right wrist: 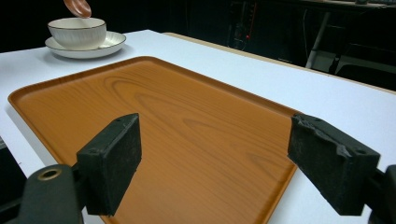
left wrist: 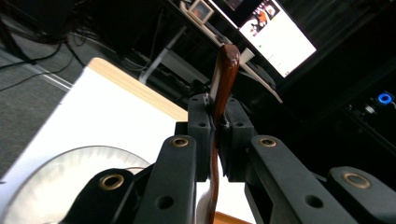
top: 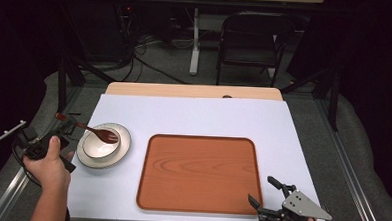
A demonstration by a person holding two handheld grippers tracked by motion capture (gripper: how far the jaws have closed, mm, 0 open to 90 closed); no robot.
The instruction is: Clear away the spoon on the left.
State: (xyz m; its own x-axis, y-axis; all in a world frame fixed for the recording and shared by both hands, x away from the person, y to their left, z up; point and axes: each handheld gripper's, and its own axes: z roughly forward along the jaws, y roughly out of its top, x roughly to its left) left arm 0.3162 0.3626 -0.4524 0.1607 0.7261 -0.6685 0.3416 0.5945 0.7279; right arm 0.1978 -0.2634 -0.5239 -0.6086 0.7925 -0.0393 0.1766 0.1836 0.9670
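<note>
The high view is looking forward and down from above the person's side, taking in the whole white surface point(top: 194, 115) and the floor beyond. The left gripper view is riding close behind the left claw point(left wrist: 215, 140), tilting upward toward what is probably a lit monitor point(left wrist: 280, 32). The right gripper view is sitting low at the near corner, facing across the orange tray point(right wrist: 154, 121). It is sharing the tray and the bowl point(right wrist: 77, 31) with the high view.

Brown wooden spoon point(top: 95, 131) tilted, bowl end over white bowl point(top: 98, 145) on plate point(top: 121, 151).
</note>
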